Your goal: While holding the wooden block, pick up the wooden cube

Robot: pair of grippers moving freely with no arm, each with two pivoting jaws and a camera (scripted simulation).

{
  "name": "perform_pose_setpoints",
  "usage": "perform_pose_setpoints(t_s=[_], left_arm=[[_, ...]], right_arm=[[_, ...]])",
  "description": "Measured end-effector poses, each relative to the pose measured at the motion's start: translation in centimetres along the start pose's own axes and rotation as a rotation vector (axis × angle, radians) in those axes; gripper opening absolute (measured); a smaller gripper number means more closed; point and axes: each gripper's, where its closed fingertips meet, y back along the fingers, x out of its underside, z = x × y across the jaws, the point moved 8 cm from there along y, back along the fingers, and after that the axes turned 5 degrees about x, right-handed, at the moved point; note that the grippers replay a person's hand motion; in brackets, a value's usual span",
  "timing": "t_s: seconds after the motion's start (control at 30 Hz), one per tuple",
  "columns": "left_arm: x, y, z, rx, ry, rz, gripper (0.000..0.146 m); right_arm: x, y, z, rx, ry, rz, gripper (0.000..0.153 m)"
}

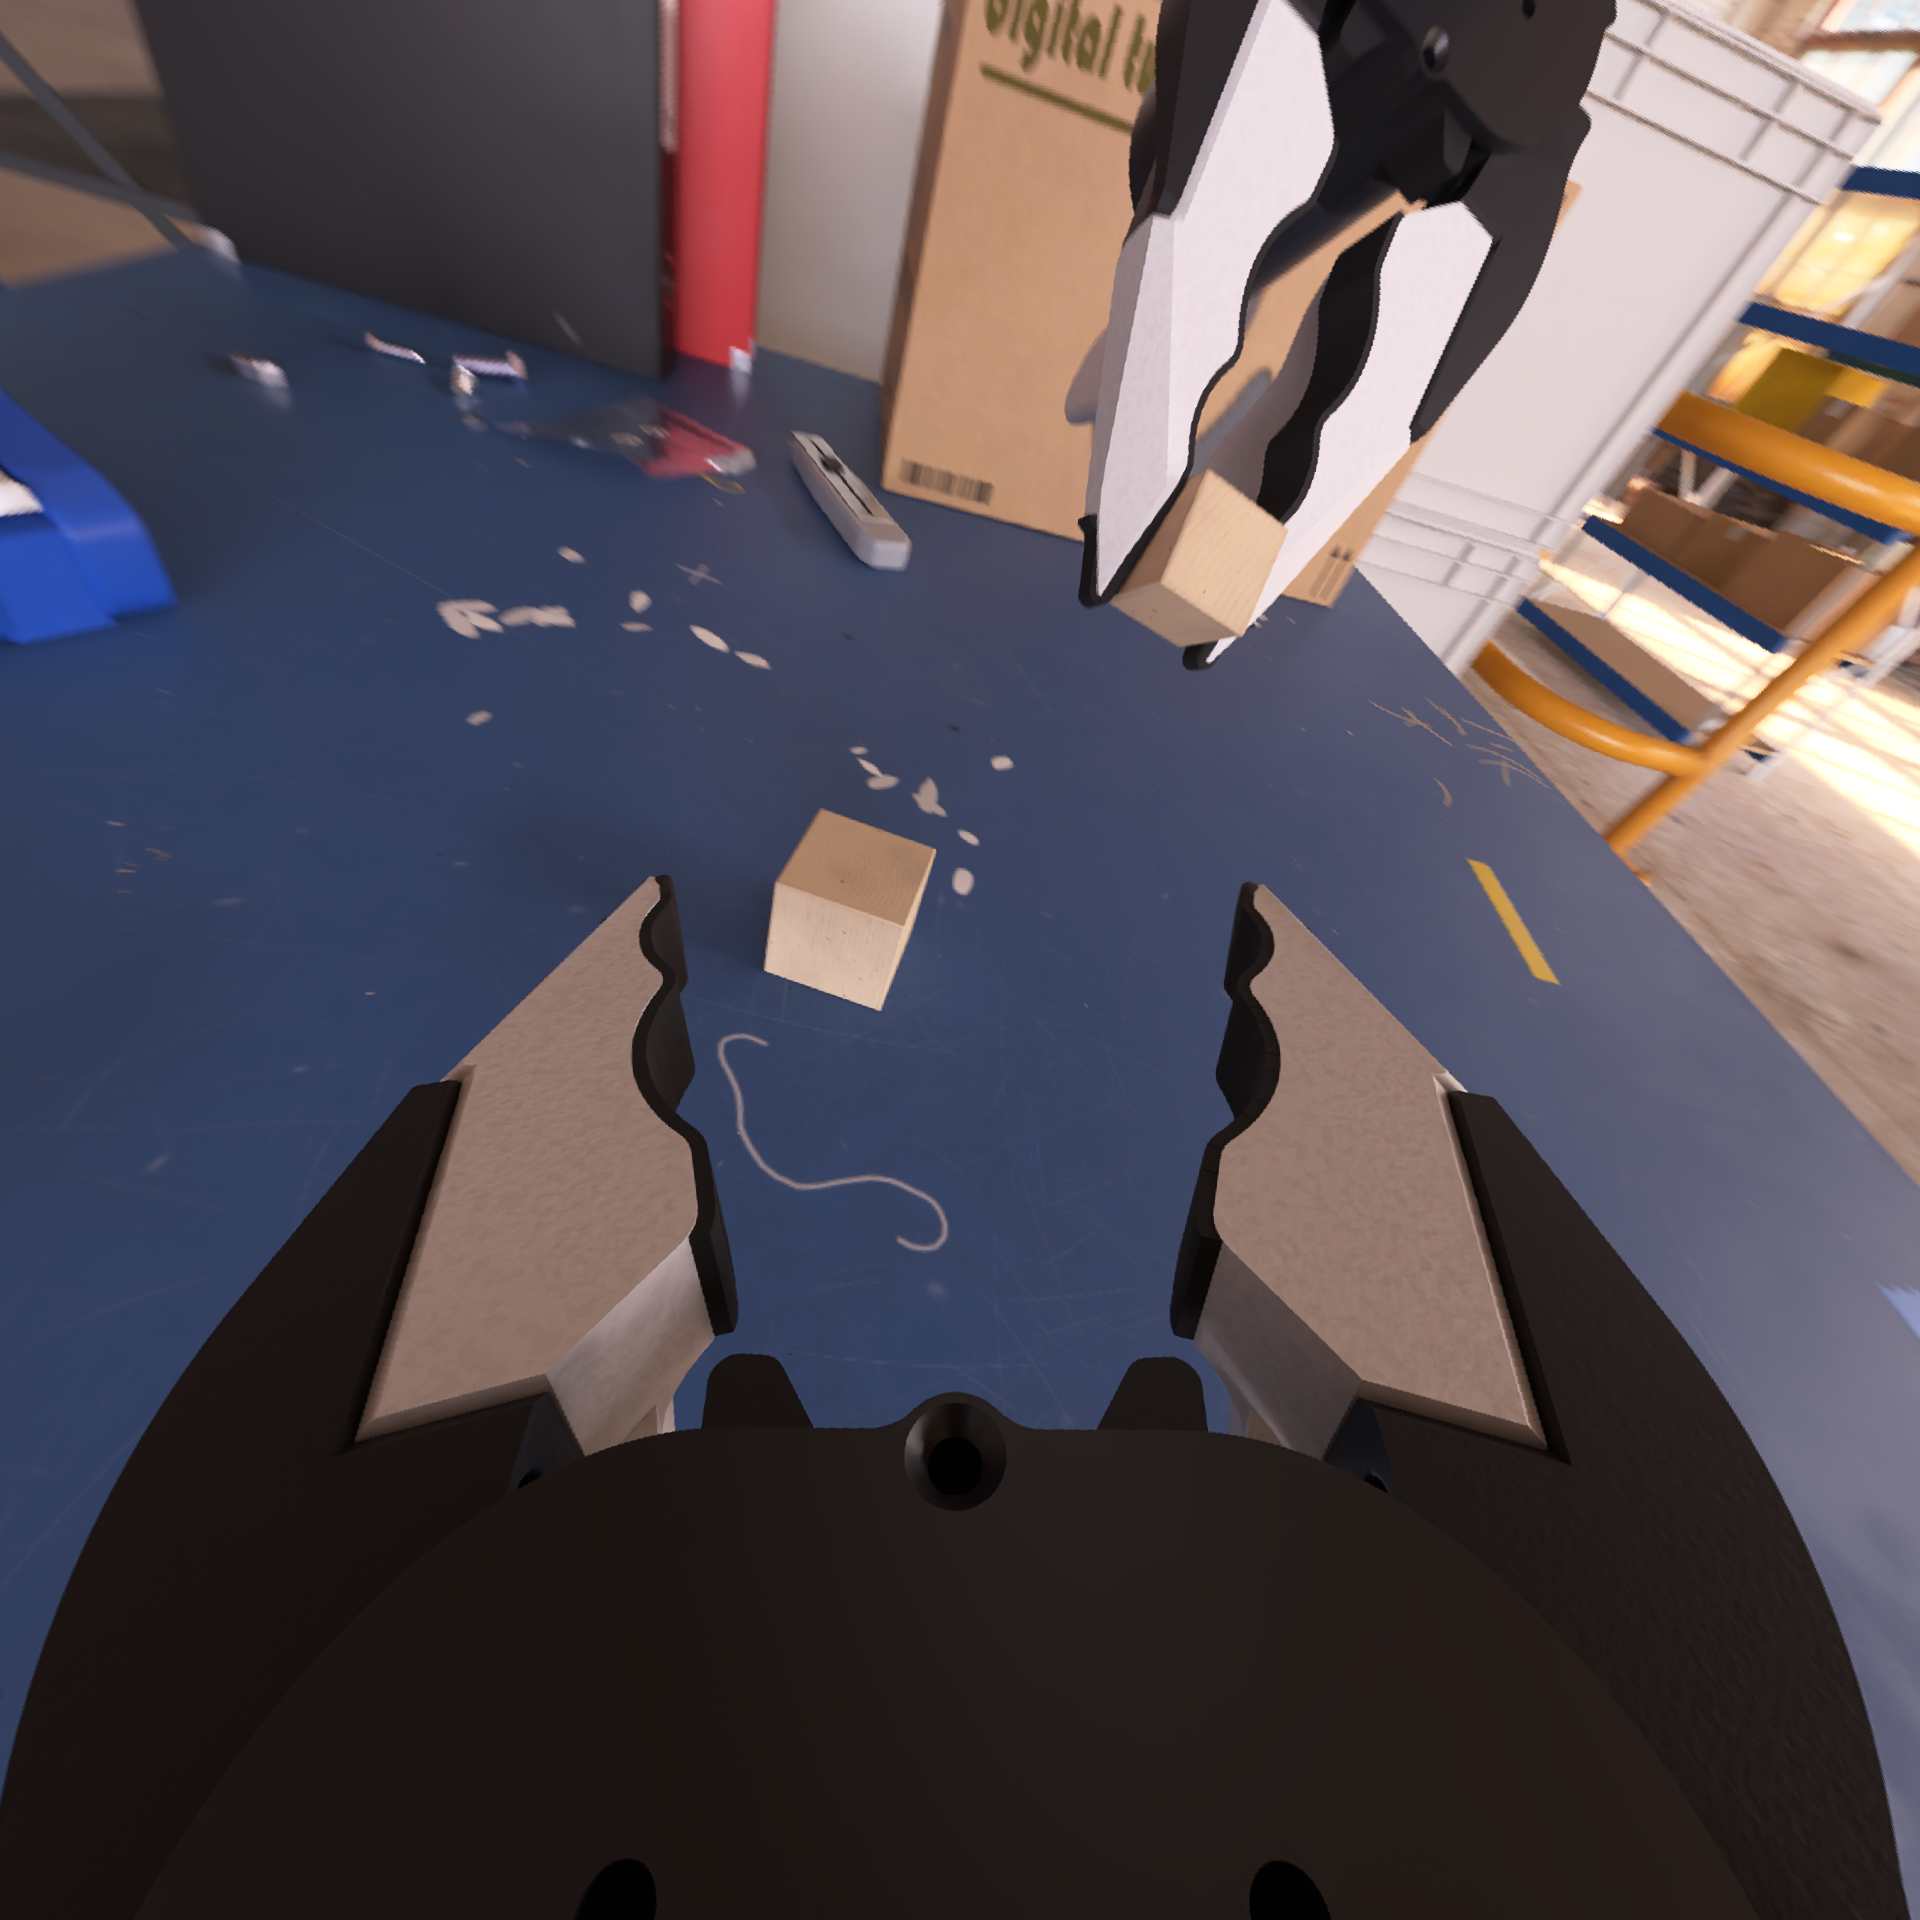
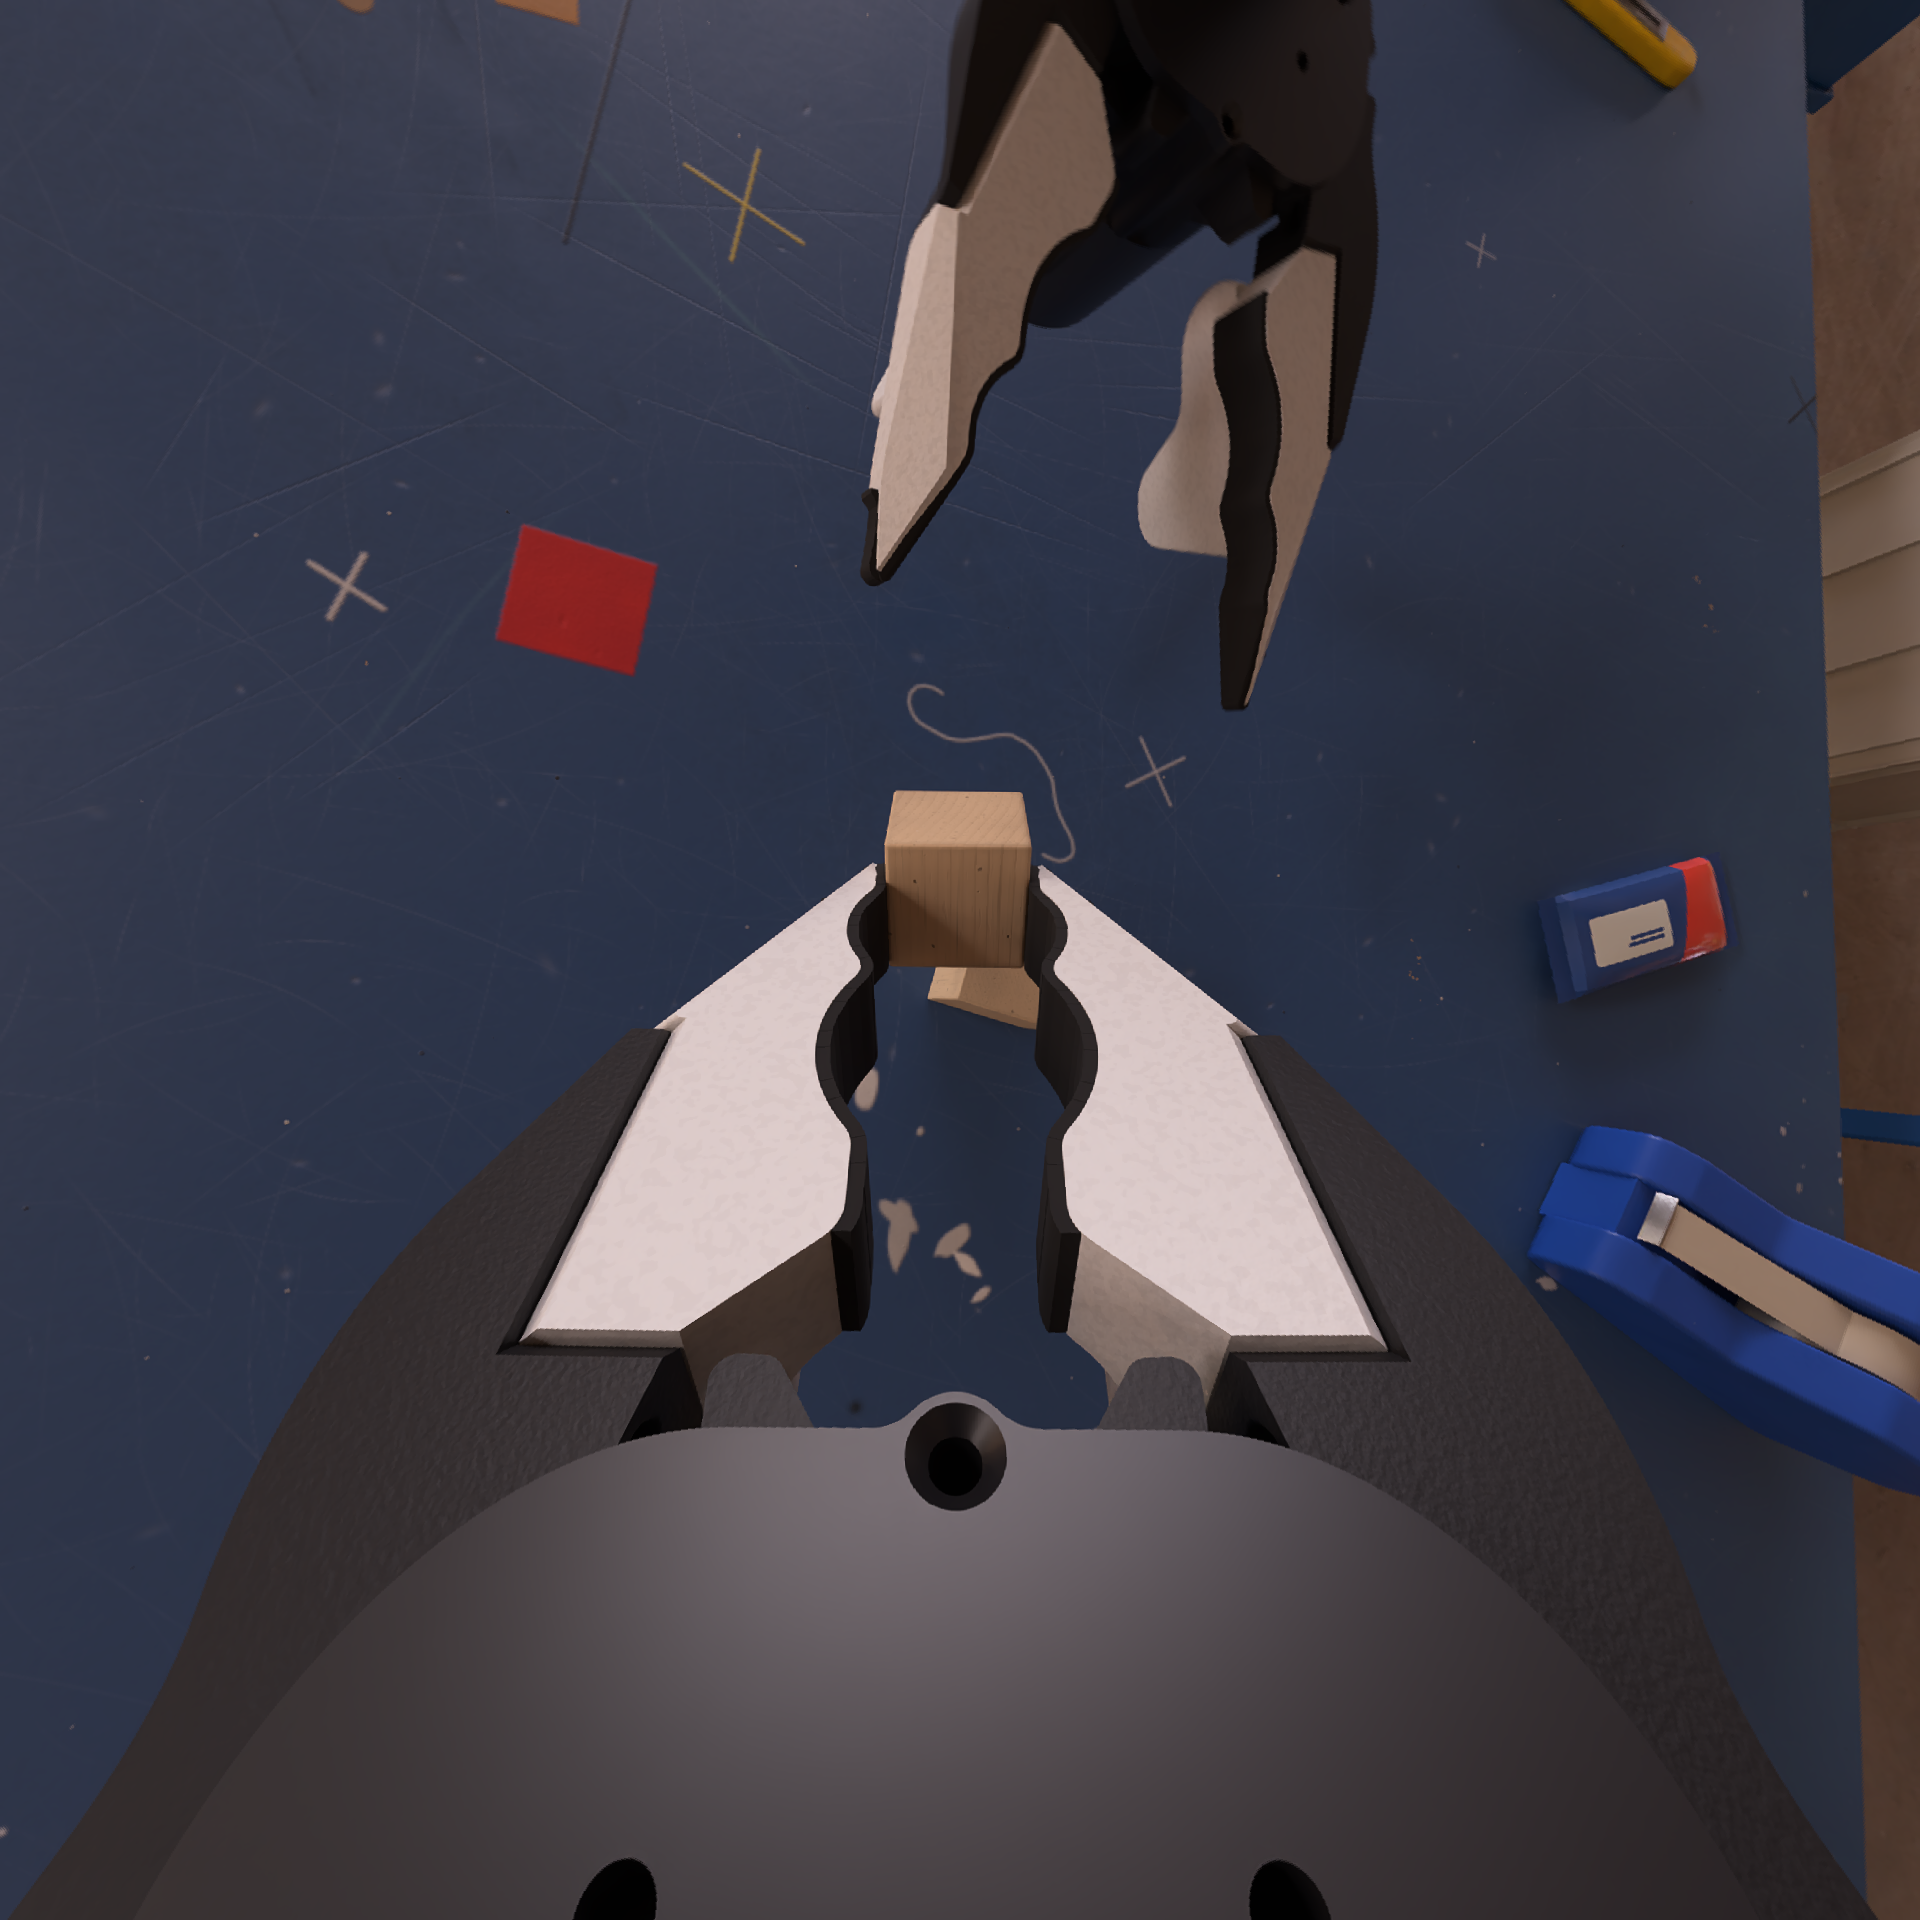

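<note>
Our right gripper is clamped on the wooden block, up off the blue table. Our left gripper is spread wide, with the wooden cube sitting flat just past its tips, one corner toward us. Only the left view shows the cardboard box; what's inside is hidden.

Left claw spread wide, fingers well apart, tilted down and empty, nothing between the tips. Right claw pinched narrow, tips clamped on opposite faces of the wooden block, raised and pointing steeply down opposite the left claw.
</note>
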Motion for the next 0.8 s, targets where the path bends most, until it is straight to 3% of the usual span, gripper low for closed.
perform_pose_setpoints(t_s=[0.17,0.23,0.37,0.6,0.8], left_arm=[[-0.9,-0.2,1.5,0.276,0.106,0.011,0.107],[-1.0,-0.1,2.8,0.213,0.095,0.008,0.105],[0.2,-2.0,4.2,0.019,-0.029,0.201,0.107],[1.6,-5.5,5.3,-0.061,-0.147,0.423,0.109],[2.2,-7.0,5.3,-0.054,-0.182,0.526,0.083]], right_arm=[[0.3,0.3,0.2,-0.024,-0.005,-0.013,0.025],[0.5,0.5,0.3,-0.039,-0.004,-0.021,0.025],[0.8,0.7,0.5,-0.06,0.002,-0.031,0.025],[0.9,0.9,0.7,-0.071,0.017,-0.03,0.025],[1.4,1.3,0.7,-0.067,-0.011,-0.047,0.025]])
